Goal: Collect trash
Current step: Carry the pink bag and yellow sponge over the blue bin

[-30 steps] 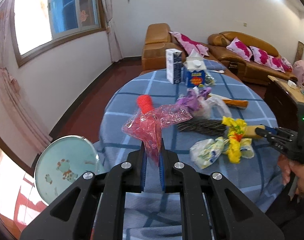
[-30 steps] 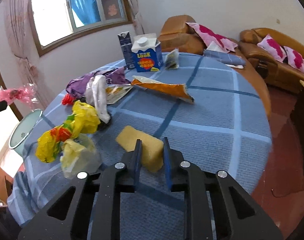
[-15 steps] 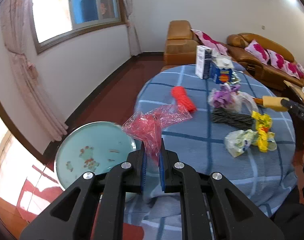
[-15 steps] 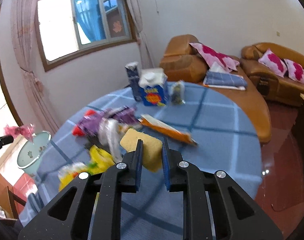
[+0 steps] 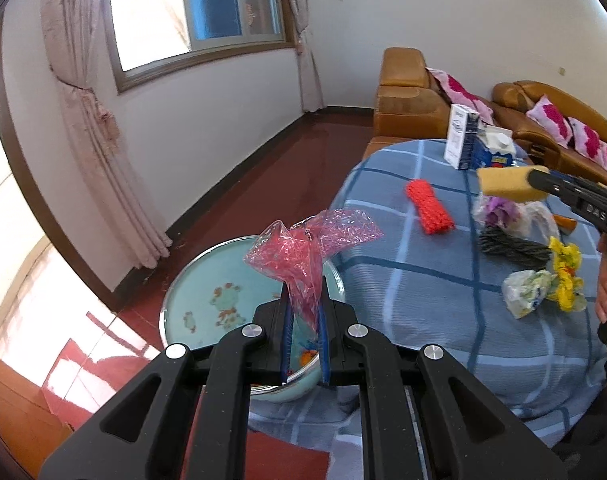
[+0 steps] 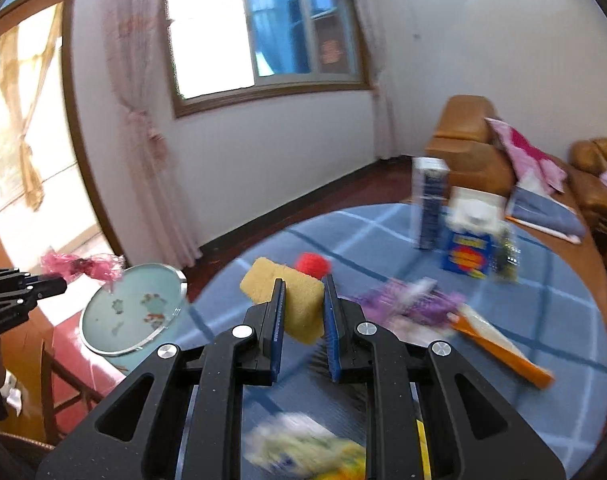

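My left gripper (image 5: 303,312) is shut on a crumpled pink plastic bag (image 5: 303,248) and holds it above a pale blue enamel basin (image 5: 219,296) that stands beside the table. The basin also shows in the right wrist view (image 6: 131,312), with the pink bag (image 6: 83,266) over its left rim. My right gripper (image 6: 303,300) is shut on a yellow sponge (image 6: 283,292) and holds it in the air above the blue checked table (image 6: 543,320). The sponge also shows in the left wrist view (image 5: 507,184).
On the table (image 5: 423,300) lie a red knitted piece (image 5: 429,208), a purple wrapper (image 5: 499,212), a dark bundle (image 5: 511,246), a white bag (image 5: 523,292), yellow plastic (image 5: 567,276), an orange packet (image 6: 499,348) and two cartons (image 5: 461,142). Brown sofas (image 5: 407,96) stand behind.
My left gripper has carried the pink bag left, off the table and over the basin. My right gripper has lifted the sponge from the table and swung it left.
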Action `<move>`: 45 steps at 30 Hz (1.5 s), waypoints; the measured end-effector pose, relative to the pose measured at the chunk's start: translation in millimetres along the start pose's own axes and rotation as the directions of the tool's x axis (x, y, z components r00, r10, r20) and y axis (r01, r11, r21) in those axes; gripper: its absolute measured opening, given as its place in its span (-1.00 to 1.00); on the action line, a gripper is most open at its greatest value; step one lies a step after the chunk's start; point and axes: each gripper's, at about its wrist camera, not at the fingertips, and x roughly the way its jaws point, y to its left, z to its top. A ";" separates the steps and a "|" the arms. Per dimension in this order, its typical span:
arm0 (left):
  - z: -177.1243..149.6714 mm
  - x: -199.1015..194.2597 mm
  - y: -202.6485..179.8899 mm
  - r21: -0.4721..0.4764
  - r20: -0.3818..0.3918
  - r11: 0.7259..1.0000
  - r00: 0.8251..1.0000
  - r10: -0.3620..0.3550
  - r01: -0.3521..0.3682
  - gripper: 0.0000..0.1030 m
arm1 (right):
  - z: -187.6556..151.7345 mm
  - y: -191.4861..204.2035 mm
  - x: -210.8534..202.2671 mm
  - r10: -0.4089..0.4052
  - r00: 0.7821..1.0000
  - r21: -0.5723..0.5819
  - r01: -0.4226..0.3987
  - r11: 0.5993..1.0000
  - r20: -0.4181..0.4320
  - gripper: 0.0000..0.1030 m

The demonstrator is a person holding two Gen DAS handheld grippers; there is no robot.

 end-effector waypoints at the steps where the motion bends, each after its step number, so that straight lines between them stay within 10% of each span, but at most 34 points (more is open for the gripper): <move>1: -1.0 -0.7 4.3 -0.008 0.000 1.000 1.000 0.006 -0.006 -0.80 | 3.3 8.0 8.2 0.011 1.000 -0.013 -0.011 1.000 -0.008 -0.64; 18: -7.3 -6.3 49.0 -0.106 0.028 0.987 0.992 0.127 -0.123 -0.80 | 9.1 107.7 98.3 0.156 0.985 -0.176 -0.167 0.970 -0.075 -0.64; 45: -12.6 3.3 59.4 -0.129 0.014 0.979 0.986 0.163 -0.160 -0.80 | 1.4 152.0 117.1 0.197 0.978 -0.299 -0.209 0.931 -0.069 -0.64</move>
